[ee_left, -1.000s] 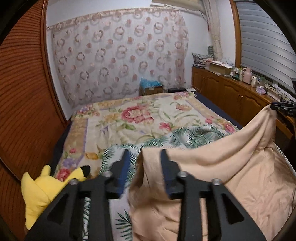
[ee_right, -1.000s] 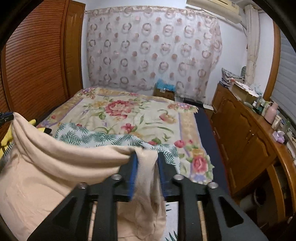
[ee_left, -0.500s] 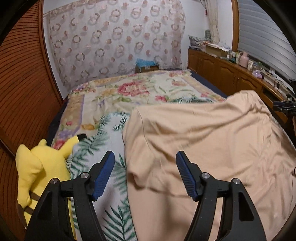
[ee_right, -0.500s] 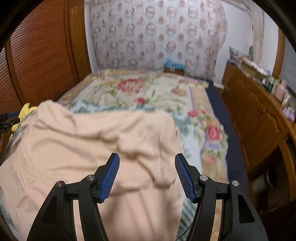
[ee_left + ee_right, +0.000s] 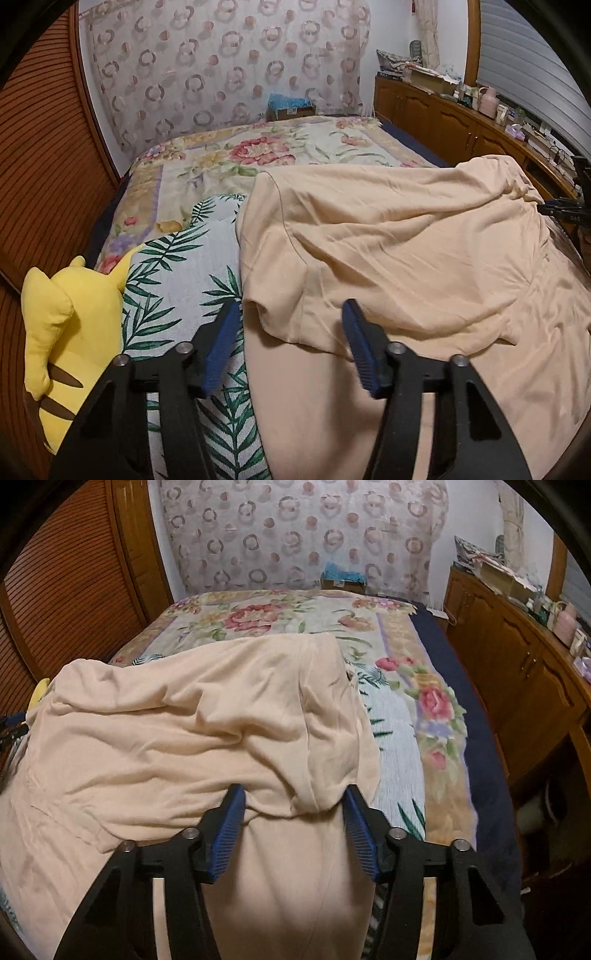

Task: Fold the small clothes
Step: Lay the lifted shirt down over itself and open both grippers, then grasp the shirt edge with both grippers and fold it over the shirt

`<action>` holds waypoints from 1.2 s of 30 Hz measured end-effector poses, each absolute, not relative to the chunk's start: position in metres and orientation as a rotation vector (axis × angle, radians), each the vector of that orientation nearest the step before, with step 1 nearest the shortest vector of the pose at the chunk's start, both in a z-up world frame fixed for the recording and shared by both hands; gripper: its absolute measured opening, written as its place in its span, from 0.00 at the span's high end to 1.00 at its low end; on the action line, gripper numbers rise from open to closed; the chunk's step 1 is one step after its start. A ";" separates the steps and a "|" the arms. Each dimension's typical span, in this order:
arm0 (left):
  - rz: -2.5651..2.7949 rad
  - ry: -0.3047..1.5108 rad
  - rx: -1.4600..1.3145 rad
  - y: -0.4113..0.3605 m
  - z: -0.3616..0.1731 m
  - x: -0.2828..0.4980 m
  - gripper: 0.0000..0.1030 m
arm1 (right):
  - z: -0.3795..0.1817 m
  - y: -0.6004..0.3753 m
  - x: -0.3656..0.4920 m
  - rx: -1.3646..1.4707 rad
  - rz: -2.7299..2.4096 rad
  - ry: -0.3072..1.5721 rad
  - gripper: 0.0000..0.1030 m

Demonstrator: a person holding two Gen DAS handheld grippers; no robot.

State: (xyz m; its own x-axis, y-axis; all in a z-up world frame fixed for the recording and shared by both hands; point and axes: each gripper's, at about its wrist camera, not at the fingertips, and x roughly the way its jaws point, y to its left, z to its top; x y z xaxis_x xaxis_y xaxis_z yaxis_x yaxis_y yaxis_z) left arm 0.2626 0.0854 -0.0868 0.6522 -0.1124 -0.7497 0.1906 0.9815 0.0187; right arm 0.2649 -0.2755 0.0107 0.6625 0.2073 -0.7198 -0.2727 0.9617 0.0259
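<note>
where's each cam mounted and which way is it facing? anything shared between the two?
Left wrist: on the left tongs, angled down over the bed's left side; peach garment, yellow plush toy; own open blue-padded fingers show, right tongs' tip at far right.
Right wrist: on the right tongs, angled down over the bed's right side; wooden cabinets; own open fingers show.
Shared: garment, floral bedspread, patterned curtain.

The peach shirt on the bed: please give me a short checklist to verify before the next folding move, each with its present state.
1. Left gripper released, jaws just closing: ok.
2. Right gripper released, jaws just closing: ok.
3. Peach shirt folded over itself: ok.
4. Folded layer smooth: not ok, wrinkled.
5. Yellow plush toy beside the shirt, not touching it: ok.
6. Edges aligned: cannot tell.
</note>
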 end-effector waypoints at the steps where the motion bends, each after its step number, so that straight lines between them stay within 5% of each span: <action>1: -0.176 0.845 0.096 0.085 -0.087 0.264 0.50 | 0.012 -0.275 0.267 -0.088 0.273 0.802 0.53; 9: -0.176 0.870 0.121 0.078 -0.096 0.279 0.80 | 0.010 -0.262 0.267 -0.147 0.297 0.769 0.92; 14: -0.180 0.854 0.124 0.076 -0.091 0.277 0.92 | 0.013 -0.259 0.251 -0.166 0.312 0.703 0.94; 36: -0.172 0.661 0.091 0.083 -0.024 0.231 0.96 | 0.035 -0.273 0.176 -0.152 0.316 0.498 0.95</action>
